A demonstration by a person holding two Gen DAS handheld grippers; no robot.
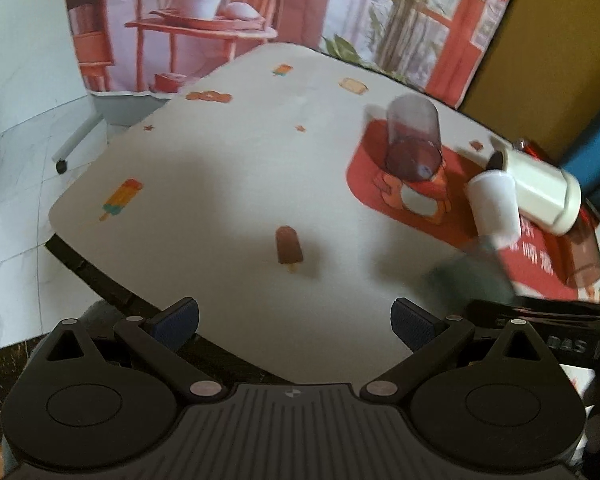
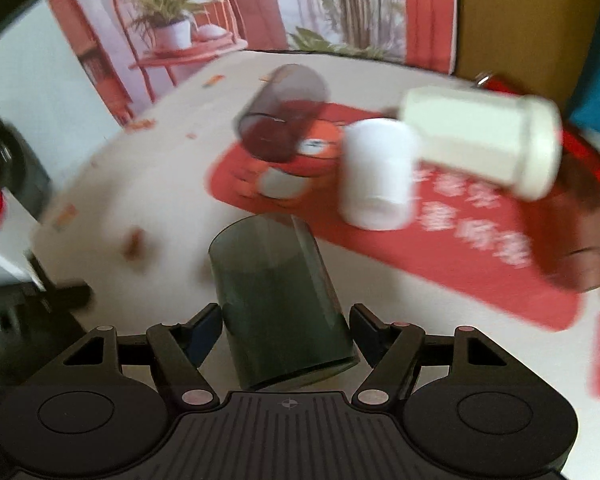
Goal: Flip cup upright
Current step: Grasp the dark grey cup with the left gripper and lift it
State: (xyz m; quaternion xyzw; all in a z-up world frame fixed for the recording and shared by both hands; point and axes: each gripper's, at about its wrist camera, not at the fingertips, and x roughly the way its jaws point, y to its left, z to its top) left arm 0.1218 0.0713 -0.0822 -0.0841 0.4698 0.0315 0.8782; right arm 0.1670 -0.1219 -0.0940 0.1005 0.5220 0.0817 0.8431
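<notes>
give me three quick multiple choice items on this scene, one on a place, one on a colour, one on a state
1. Where is the dark green cup?
A. between the right tool's fingers
B. on the chair
C. inside the white cup

2. What colour is the mat?
A. blue
B. red
C. yellow

3. How is the left tool?
A. shut on a cup
B. open, holding nothing
C. out of view

A: the cup sits between the fingers of the right tool.
B: the mat under the white cup is red.
B: its fingers stand wide apart over the bare table.
</notes>
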